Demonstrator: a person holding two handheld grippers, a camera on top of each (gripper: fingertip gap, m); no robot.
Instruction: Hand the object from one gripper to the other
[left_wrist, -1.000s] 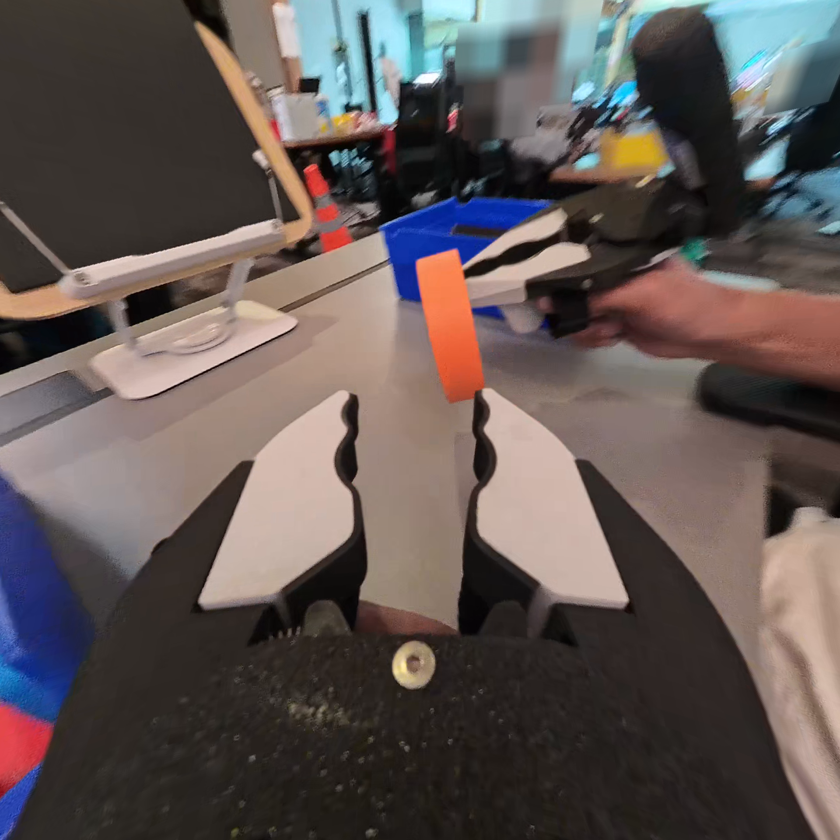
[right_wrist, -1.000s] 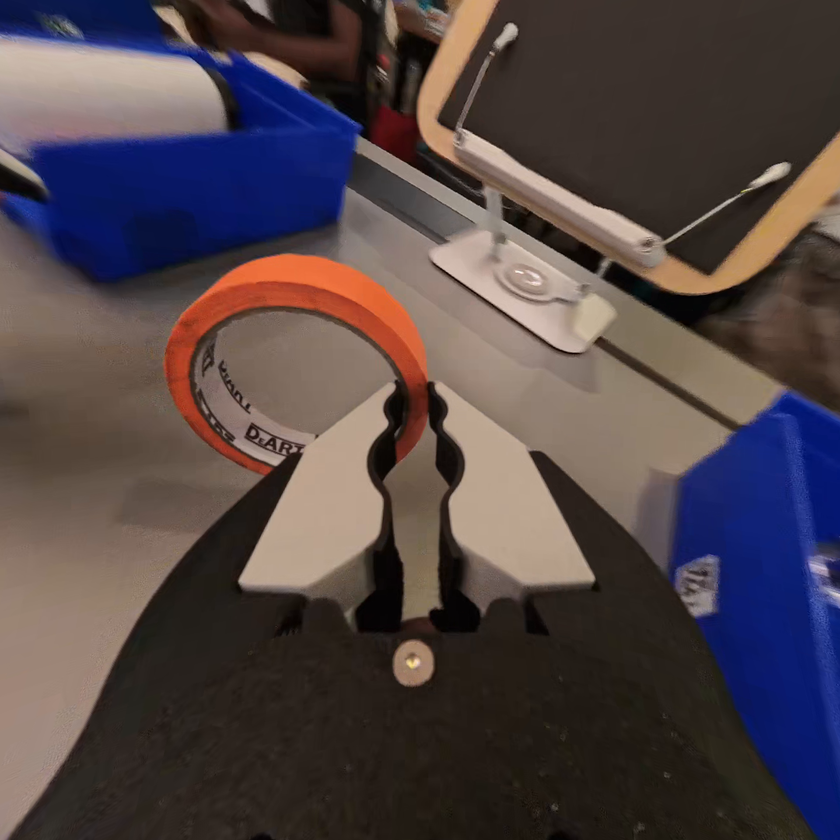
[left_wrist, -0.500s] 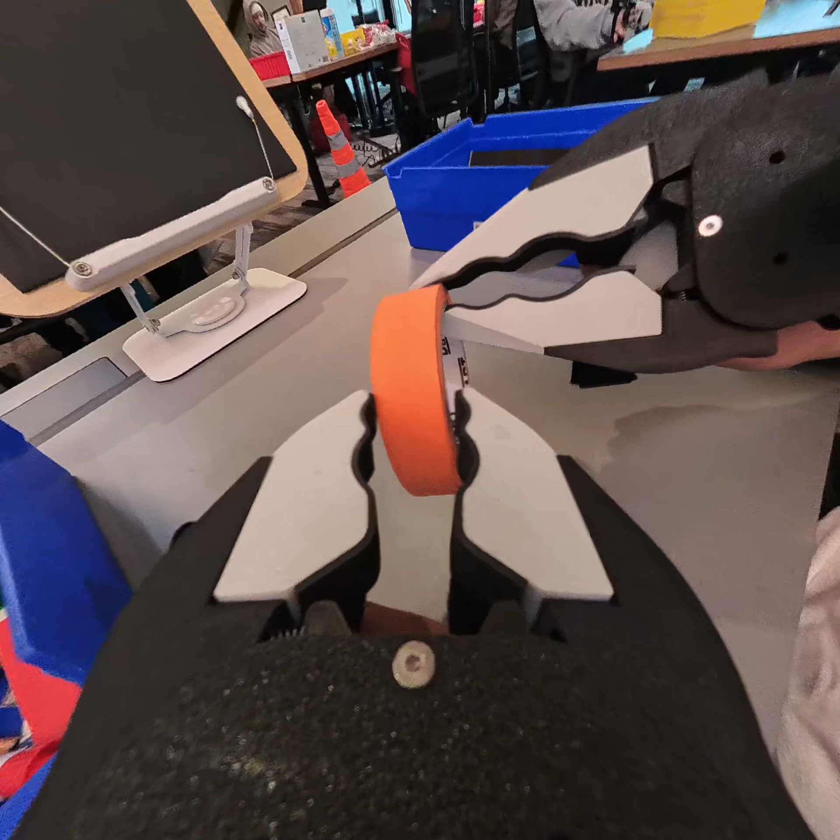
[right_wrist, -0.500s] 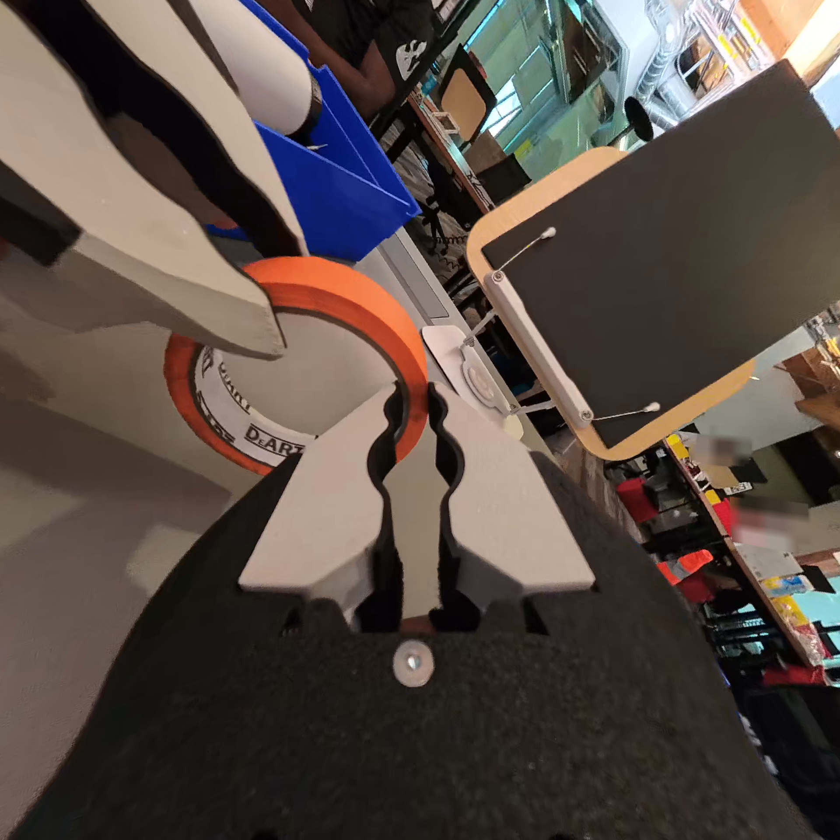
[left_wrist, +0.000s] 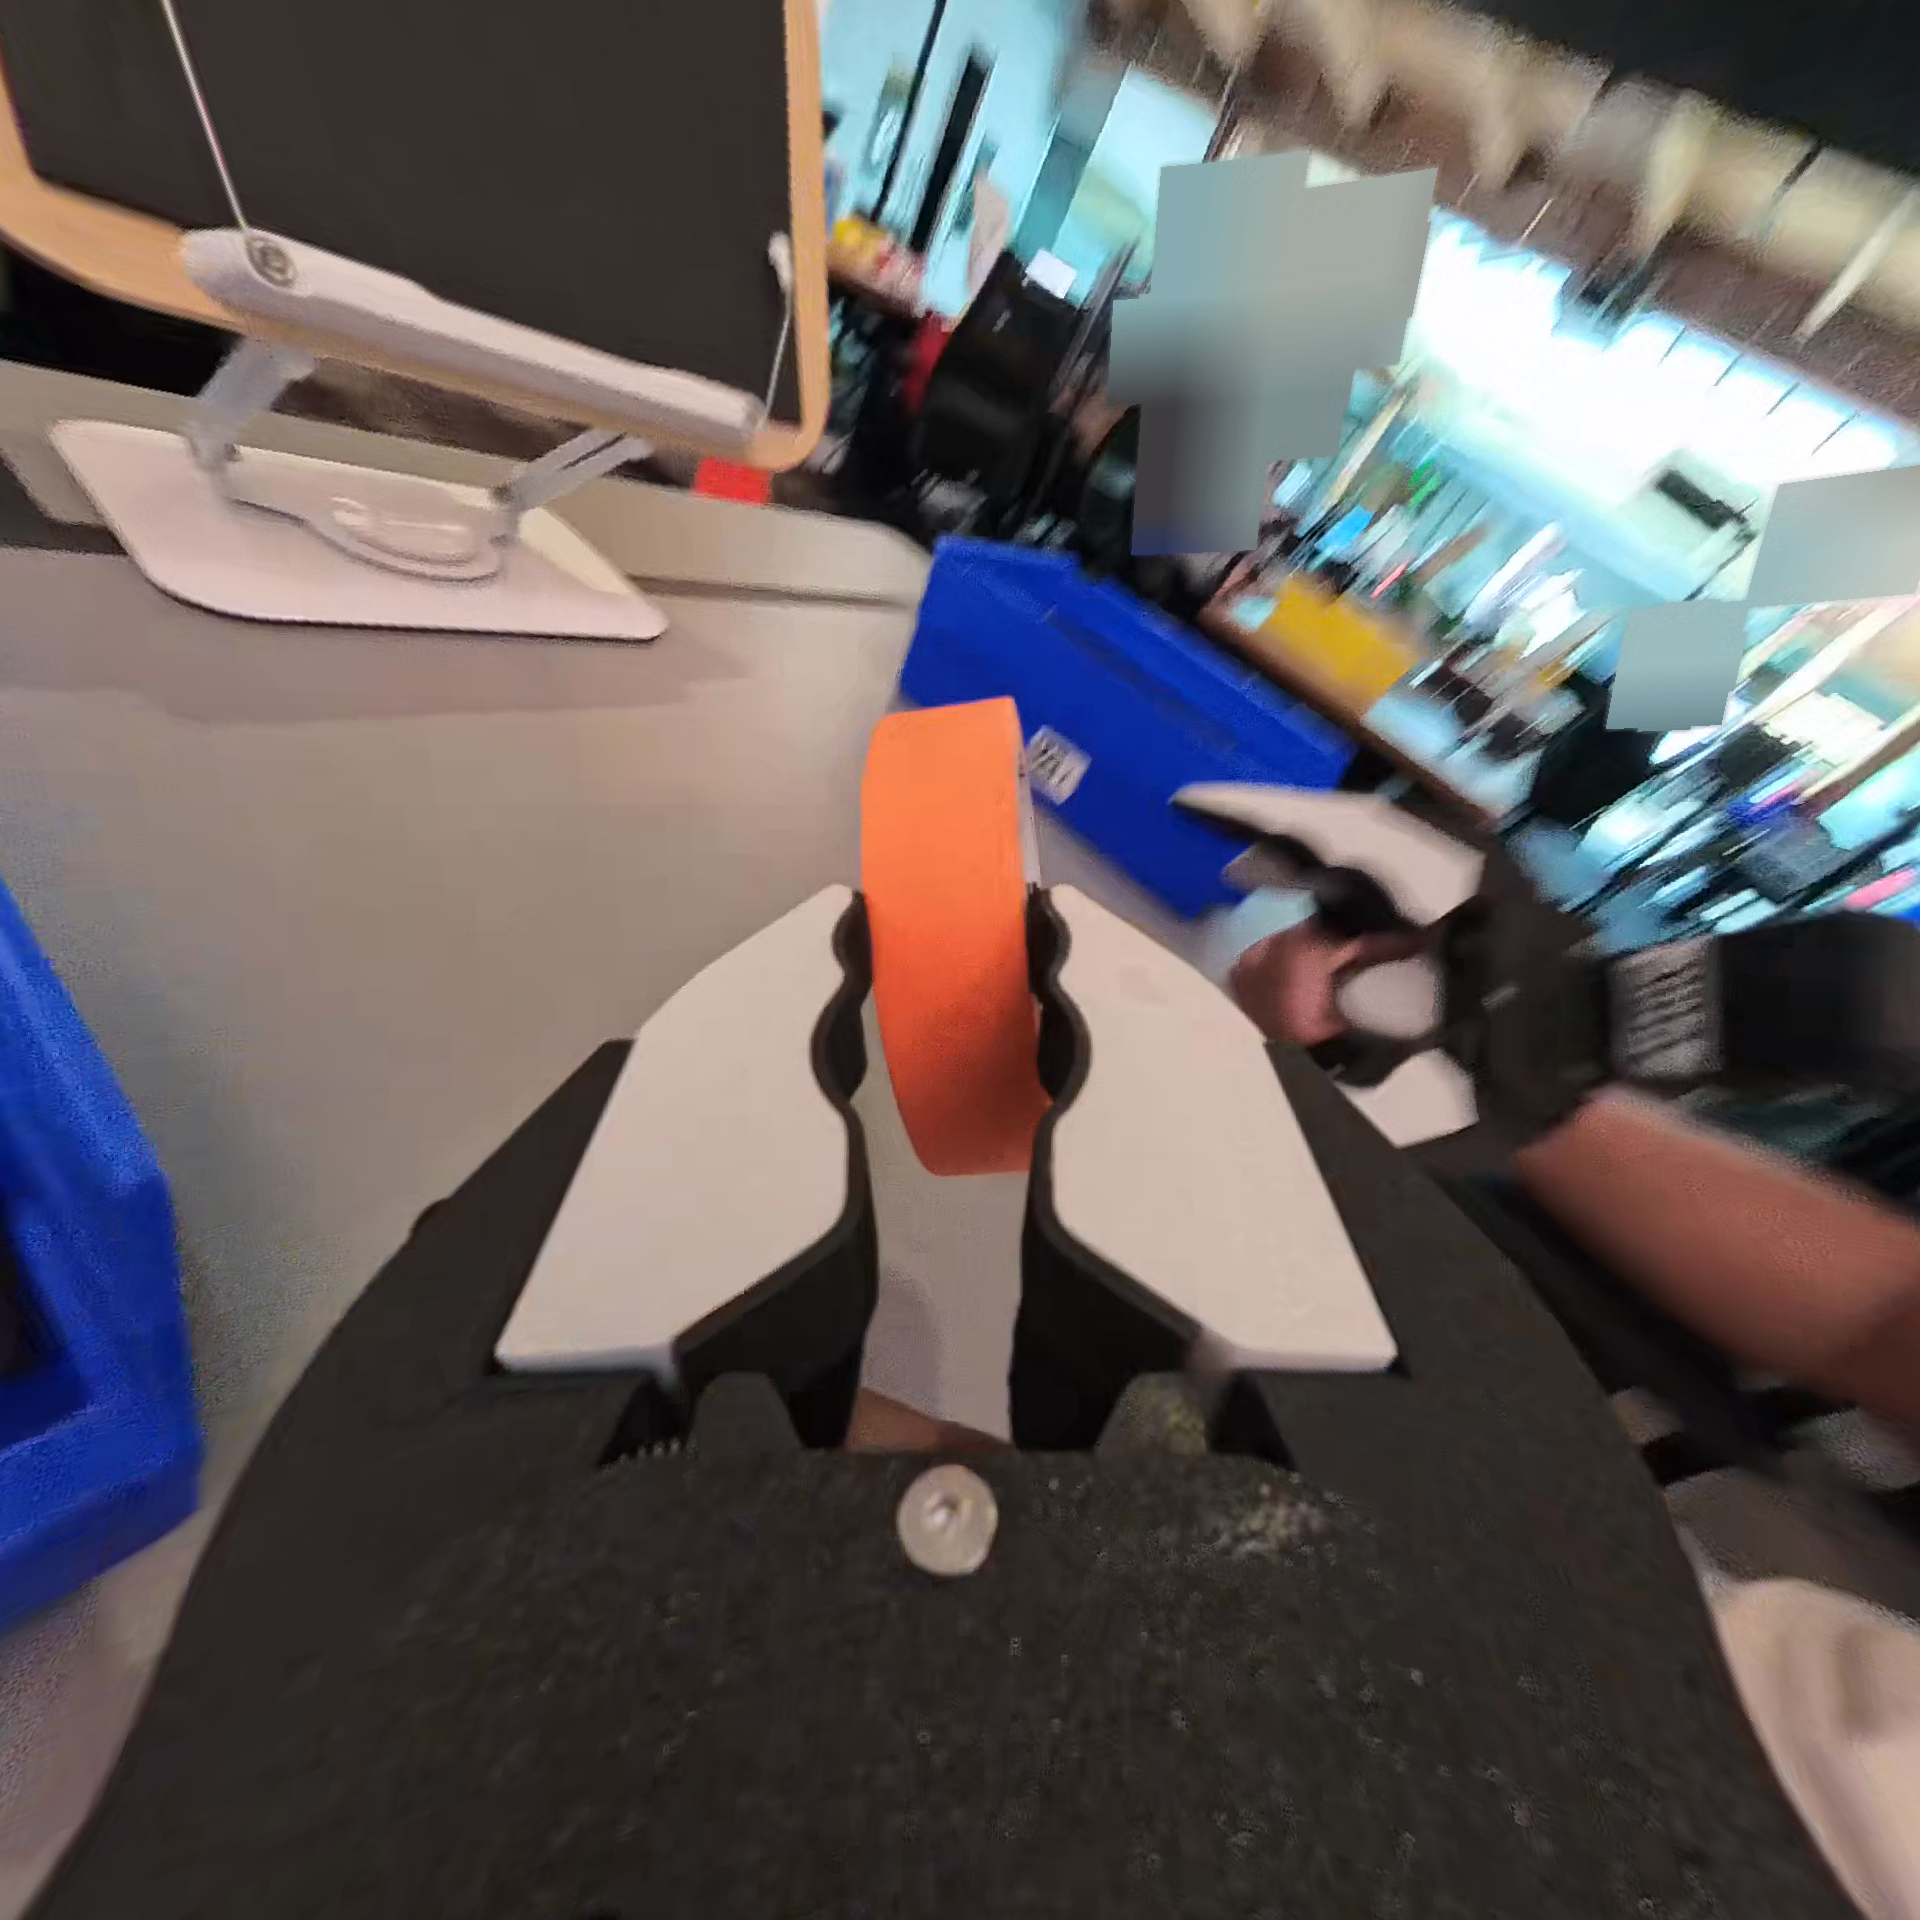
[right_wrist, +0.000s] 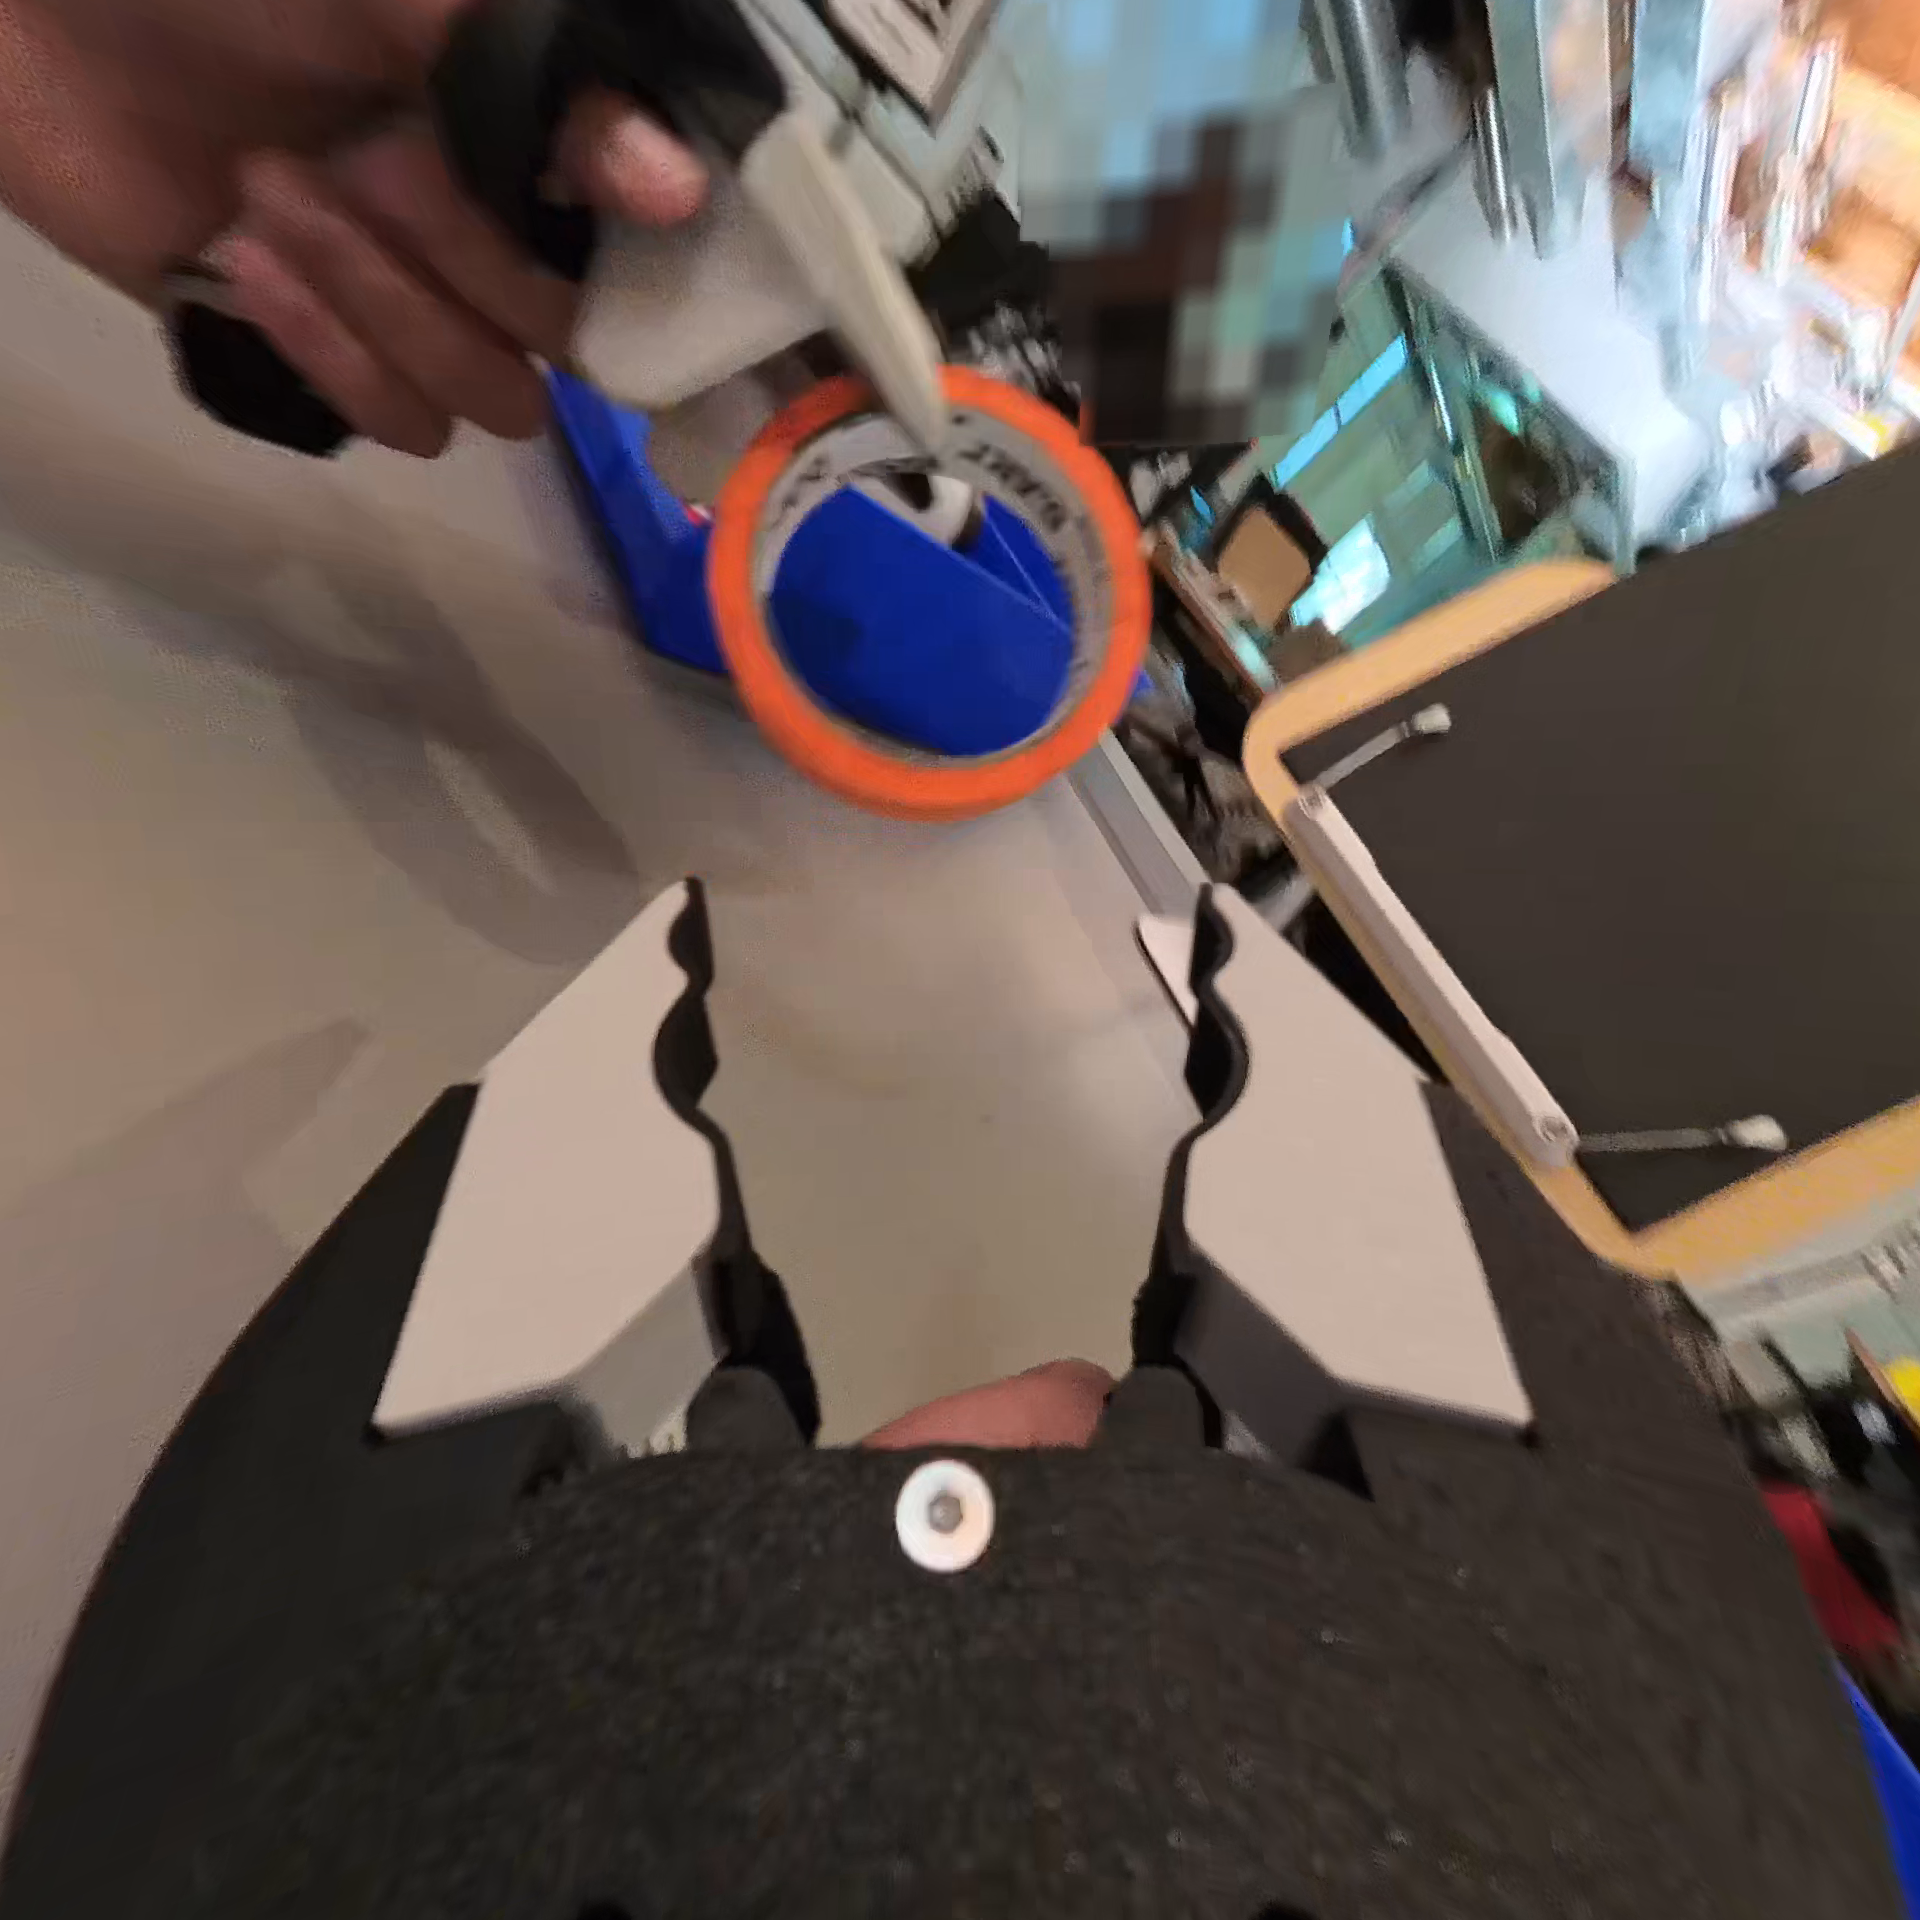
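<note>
An orange roll of tape (left_wrist: 951, 935) stands on edge between my left gripper's (left_wrist: 948, 914) white fingers, which are shut on its band above the grey table (left_wrist: 364, 831). My right gripper (right_wrist: 940, 904) is open and empty, its fingers wide apart. In the right wrist view the tape roll (right_wrist: 925, 592) hangs ahead of it, held by the left gripper's fingers (right_wrist: 862, 270). In the left wrist view the right gripper (left_wrist: 1340, 862) is off to the right, apart from the tape, held by a hand.
A blue bin (left_wrist: 1101, 707) sits beyond the tape; another blue bin (left_wrist: 73, 1247) is at the left edge. A black board with a wooden rim (left_wrist: 416, 156) stands on a white stand (left_wrist: 343, 540) at the back of the table. A cluttered room lies behind. There is about 10 cm between the tips of the two grippers.
The left gripper has closed on the tape roll. The right gripper has let go, opened wide and drawn back from the roll.
</note>
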